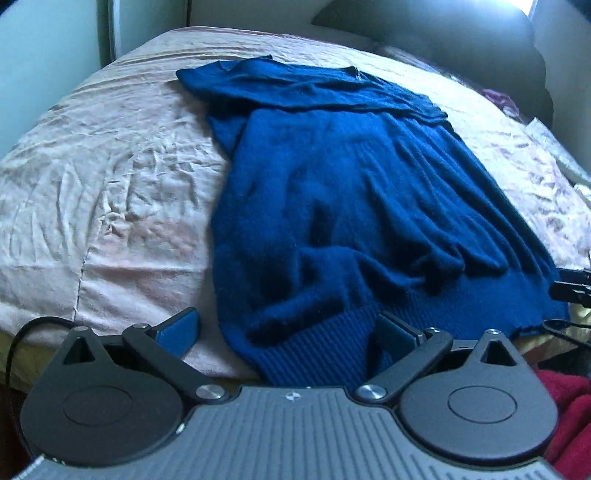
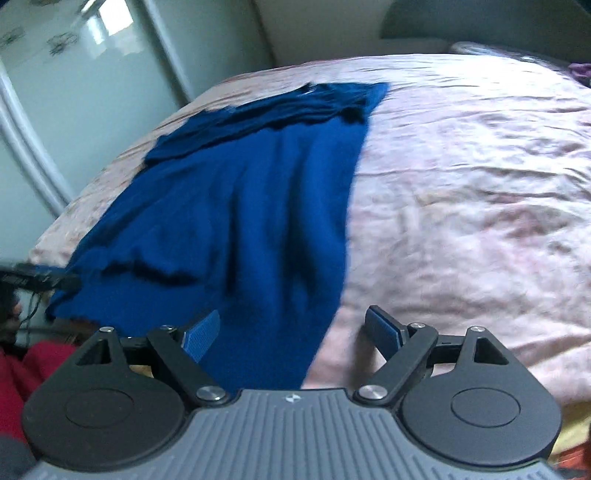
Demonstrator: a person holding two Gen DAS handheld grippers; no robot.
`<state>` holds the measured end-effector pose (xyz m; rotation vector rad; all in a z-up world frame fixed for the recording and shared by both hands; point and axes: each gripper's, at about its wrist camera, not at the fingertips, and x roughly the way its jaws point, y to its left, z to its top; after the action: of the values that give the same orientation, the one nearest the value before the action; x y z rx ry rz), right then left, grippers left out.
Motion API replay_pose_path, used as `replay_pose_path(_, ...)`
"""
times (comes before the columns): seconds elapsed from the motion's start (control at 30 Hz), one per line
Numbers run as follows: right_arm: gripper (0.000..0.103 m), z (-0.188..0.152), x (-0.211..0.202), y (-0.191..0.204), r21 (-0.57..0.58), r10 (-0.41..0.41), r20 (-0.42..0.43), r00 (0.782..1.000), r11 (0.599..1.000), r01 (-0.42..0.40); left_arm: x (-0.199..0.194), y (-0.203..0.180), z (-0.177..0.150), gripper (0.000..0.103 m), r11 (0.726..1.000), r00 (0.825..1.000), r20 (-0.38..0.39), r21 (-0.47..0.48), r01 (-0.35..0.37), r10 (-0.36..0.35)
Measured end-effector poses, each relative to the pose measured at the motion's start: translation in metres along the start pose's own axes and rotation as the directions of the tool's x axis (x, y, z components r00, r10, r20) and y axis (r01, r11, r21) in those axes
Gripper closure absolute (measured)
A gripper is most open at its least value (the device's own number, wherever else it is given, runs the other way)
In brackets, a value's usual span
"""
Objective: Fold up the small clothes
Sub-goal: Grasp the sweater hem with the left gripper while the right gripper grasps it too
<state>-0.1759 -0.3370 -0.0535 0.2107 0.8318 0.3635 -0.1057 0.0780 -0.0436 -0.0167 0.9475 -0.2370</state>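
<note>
- Blue knit sweater (image 1: 332,206) lies spread on the bed, ribbed hem nearest the cams, sleeves folded across the far end; right wrist view is motion-blurred, so knit detail is lost there.
- Hidden/cut off: each cam's own gripper body blocks the bottom of its frame; near bed edge below the hem can't be made out. Dark red fabric (image 1: 569,413) at lower right of left view is cropped, can't tell what it is.
- Left gripper (image 1: 291,328): jaws wide apart, nothing pinched; left finger over bare sheet, right finger on or just over the ribbed hem, contact unclear.
- Right gripper (image 2: 291,332): jaws spread wide, holding nothing; left finger over the sweater, right finger over bare sheet, sweater's side edge between them.
- Each gripper shows as a dark tip at the other view's frame edge, beside the hem corner.
- Surface: pale pink bedsheet (image 1: 110,206), heavily creased.
- Room: pale green wardrobe door (image 2: 74,92) left of bed, headboard (image 1: 443,33) at far end, bright window glare top right in left view.
- Small purple item (image 1: 498,98) near far right of bed, too small to ID.
- Open room: wide bare sheet both sides of sweater.
</note>
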Motion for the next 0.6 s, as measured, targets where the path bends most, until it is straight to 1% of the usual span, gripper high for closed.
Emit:
replay_pose_path(0.07,0.017,-0.004,0.000,0.006,-0.019,0.058,-0.006,0.998,0.998,-0.058,0.000,-0.003,-0.001,0.001,0.999,1.000,-0.008,0.033,-0.004,0.004)
replay_pose_path(0.1,0.017,-0.006,0.000,0.008,-0.017,0.099,-0.006,0.995,0.995,-0.100,0.000,-0.004,-0.002,0.001,0.999,1.000,-0.012,0.045,-0.001,0.002)
replay_pose_path(0.13,0.017,-0.008,0.001,0.009,-0.007,0.148,-0.004,0.989,0.989,-0.148,-0.001,-0.004,-0.003,0.001,0.999,1.000,-0.016,0.050,0.004,-0.003)
replay_pose_path(0.2,0.017,-0.009,0.006,0.009,0.027,0.203,-0.010,0.979,0.979,-0.203,-0.002,-0.003,-0.004,0.002,0.999,1.000,-0.022,0.045,0.021,-0.020)
replay_pose_path(0.3,0.017,-0.007,0.009,0.010,0.037,0.206,-0.001,0.979,0.978,-0.206,-0.003,-0.004,-0.004,0.004,0.998,0.999,-0.025,0.038,0.049,-0.048)
replay_pose_path(0.37,0.018,-0.006,0.010,0.009,0.046,0.212,0.003,0.977,0.976,-0.212,-0.005,-0.008,-0.005,0.012,0.997,0.998,-0.016,0.048,0.064,-0.063)
replay_pose_path(0.4,0.026,-0.006,0.011,0.011,0.029,0.207,0.002,0.978,0.978,-0.207,-0.006,-0.011,-0.005,0.015,0.996,0.998,-0.011,0.061,0.060,-0.059)
replay_pose_path(0.43,0.033,-0.006,0.012,0.014,0.007,0.192,0.000,0.981,0.981,-0.192,-0.006,-0.013,-0.006,0.024,0.996,0.998,-0.006,0.072,0.058,-0.058)
replay_pose_path(0.5,0.065,-0.007,0.013,0.017,-0.006,0.165,0.001,0.986,0.986,-0.165,-0.009,-0.017,-0.006,0.042,0.994,0.998,0.004,0.090,0.058,-0.059)
replay_pose_path(0.53,0.072,-0.007,0.014,0.015,0.003,0.160,0.003,0.987,0.987,-0.160,-0.010,-0.018,-0.006,0.058,0.993,0.998,0.006,0.097,0.063,-0.064)
replay_pose_path(0.57,0.080,-0.007,0.015,0.013,0.014,0.156,0.004,0.988,0.988,-0.156,-0.010,-0.019,-0.005,0.071,0.992,0.997,0.003,0.098,0.078,-0.079)
replay_pose_path(0.6,0.083,-0.007,0.015,0.010,0.028,0.157,0.007,0.988,0.987,-0.157,-0.010,-0.017,-0.005,0.078,0.990,0.994,-0.003,0.093,0.109,-0.109)
